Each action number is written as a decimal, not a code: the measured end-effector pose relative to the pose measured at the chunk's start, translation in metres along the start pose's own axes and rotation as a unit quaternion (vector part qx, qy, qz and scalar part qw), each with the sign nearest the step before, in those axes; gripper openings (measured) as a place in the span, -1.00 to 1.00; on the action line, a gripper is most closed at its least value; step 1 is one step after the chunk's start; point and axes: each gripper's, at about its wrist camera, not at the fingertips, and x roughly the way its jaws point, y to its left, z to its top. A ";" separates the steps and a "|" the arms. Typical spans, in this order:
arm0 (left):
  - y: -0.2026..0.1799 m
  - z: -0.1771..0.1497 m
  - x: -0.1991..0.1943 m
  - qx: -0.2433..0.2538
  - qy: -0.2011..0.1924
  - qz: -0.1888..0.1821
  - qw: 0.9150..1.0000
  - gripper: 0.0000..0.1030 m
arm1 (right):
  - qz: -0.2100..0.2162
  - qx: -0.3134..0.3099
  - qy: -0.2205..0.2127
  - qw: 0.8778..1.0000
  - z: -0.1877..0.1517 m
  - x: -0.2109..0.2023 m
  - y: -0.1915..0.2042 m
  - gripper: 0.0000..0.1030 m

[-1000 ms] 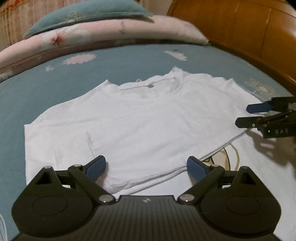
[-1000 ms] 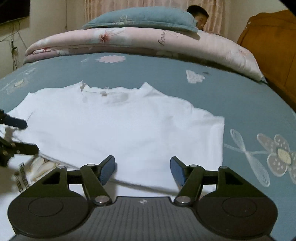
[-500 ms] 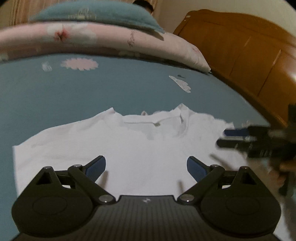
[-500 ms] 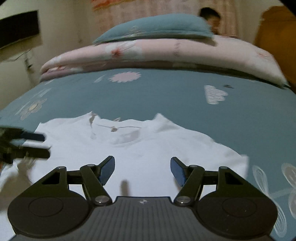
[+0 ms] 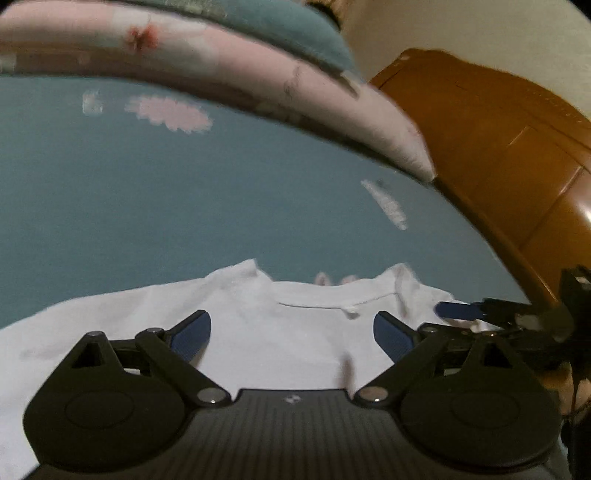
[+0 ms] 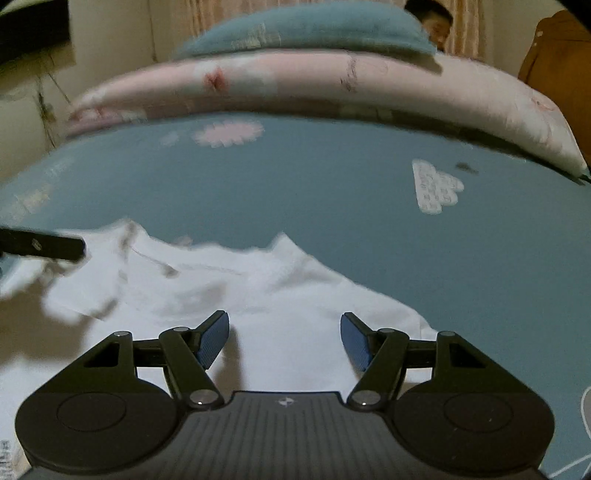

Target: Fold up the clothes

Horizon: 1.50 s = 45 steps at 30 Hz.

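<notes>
- Spread flat on the blue bed sheet (image 6: 332,192), the white T-shirt (image 5: 280,332) lies with its neckline (image 5: 332,304) toward the far side, nearest the pillows, and its body running back toward and under both tools, so its long axis runs near to far.
- Its cloth looks thin and soft; the neck area is lightly rumpled, and a small tag hangs at the collar seam. The left shoulder region in the right wrist view looks lifted or creased, though blur makes that hard to settle.
- Directly ahead of the left gripper (image 5: 291,338) sits the collar, just beyond its fingers, which stand wide apart with nothing between them.
- Over the right half of the shirt, the right gripper (image 6: 284,341) also has its fingers spread and empty; the shirt's right edge lies just right of it, with bare sheet beyond.
- Both tools sit close over the shirt, side by side; the right one's blue tip shows at the right edge of the left wrist view, near the right shoulder.
- Beyond the shirt comes open sheet, then a pink quilt (image 6: 332,85) with a teal pillow (image 6: 314,29) on it, and a wooden headboard (image 5: 498,155) on the right.
</notes>
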 end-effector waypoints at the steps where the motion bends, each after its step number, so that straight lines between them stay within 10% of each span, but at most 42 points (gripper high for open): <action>1: 0.003 0.004 0.003 -0.001 -0.016 0.005 1.000 0.84 | -0.001 0.004 -0.004 1.000 -0.001 0.001 -0.001 0.46; 11: -0.005 0.011 -0.057 -0.026 -0.048 0.019 0.998 0.84 | -0.012 0.077 -0.036 0.996 -0.010 -0.078 -0.037 0.46; 19: -0.048 -0.009 -0.122 0.016 0.000 0.051 0.999 0.91 | 0.010 0.141 -0.043 0.989 -0.028 -0.170 -0.050 0.54; 27: -0.056 -0.074 -0.109 0.005 0.035 0.073 0.997 0.91 | 0.062 0.221 0.007 0.973 -0.090 -0.131 -0.025 0.56; 35: -0.064 -0.084 -0.134 -0.015 0.065 0.097 0.993 0.90 | -0.023 0.165 0.023 0.986 -0.098 -0.188 -0.010 0.57; 45: -0.147 -0.095 -0.236 0.089 0.050 0.096 0.990 0.96 | -0.049 0.079 -0.012 0.996 -0.091 -0.292 0.051 1.00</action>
